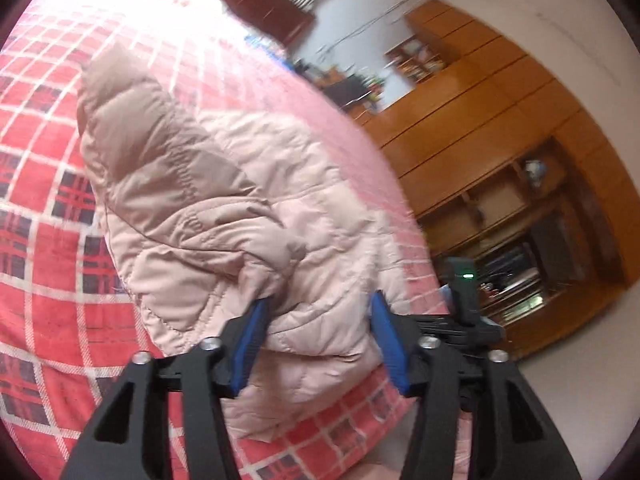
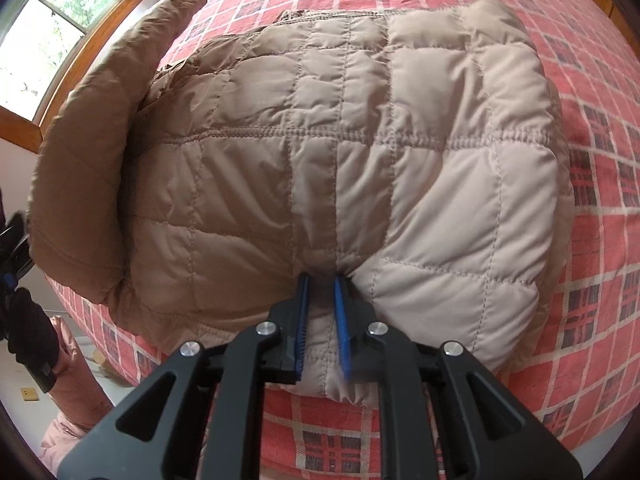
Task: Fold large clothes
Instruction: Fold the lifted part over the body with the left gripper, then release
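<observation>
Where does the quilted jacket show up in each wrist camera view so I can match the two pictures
Left wrist view: the quilted jacket runs from upper left down to the open left gripper, its hem between the blue pads.
Right wrist view: the jacket fills the centre, its near hem pinched in the right gripper.
Shared landmark: the red plaid bedspread beneath it.

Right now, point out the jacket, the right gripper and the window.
jacket [image 2: 344, 152], right wrist view, quilted back panel.
right gripper [image 2: 323, 280], right wrist view, between fingertips pinching the hem.
window [image 2: 60, 20], right wrist view, glass pane.
</observation>
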